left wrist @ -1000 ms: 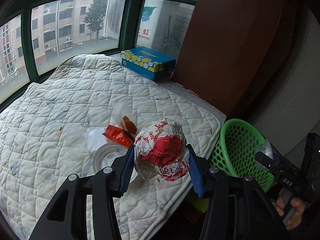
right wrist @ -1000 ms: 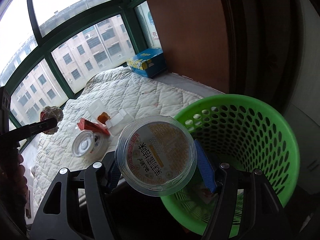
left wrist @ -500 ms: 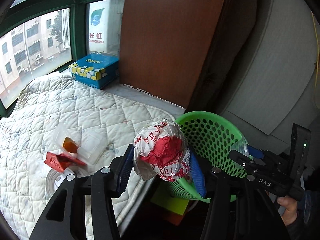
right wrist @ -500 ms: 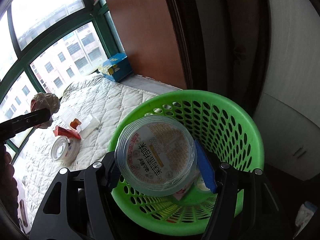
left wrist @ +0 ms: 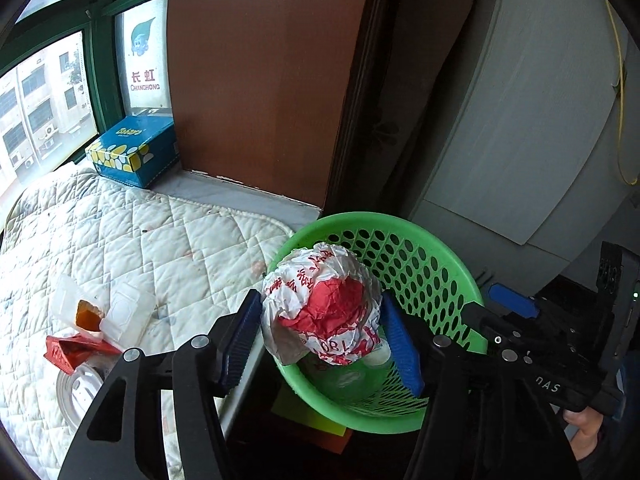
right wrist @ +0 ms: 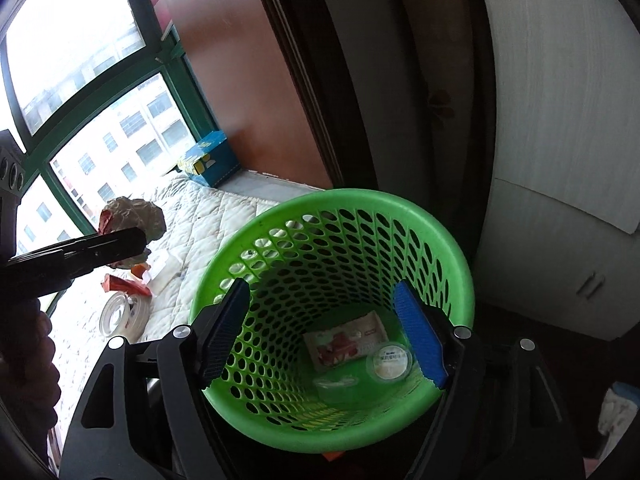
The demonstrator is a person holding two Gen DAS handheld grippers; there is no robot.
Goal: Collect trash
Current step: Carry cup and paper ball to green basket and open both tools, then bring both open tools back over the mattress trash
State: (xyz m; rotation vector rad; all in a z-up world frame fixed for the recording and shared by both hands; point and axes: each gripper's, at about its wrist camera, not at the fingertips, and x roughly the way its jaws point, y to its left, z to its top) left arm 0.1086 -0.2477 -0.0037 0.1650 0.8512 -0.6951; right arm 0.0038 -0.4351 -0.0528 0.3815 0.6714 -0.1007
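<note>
"CHANGHONG" in red shows on the window sign (left wrist: 145, 80). The right gripper (right wrist: 326, 336), which held the clear round cup (right wrist: 390, 360) a second ago, now has wide, opening jaws with nothing between them; the cup lies in the green basket (right wrist: 440, 240) below them. The crumpled red-and-white wrapper (left wrist: 322, 306) sits between the opening jaws of the left gripper (left wrist: 324, 344), now over the basket rim.

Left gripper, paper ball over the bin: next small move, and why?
Probably just finish opening. The left gripper, jaws opening, has the crumpled wrapper between them above the green basket; the right gripper is already empty over it.
</note>
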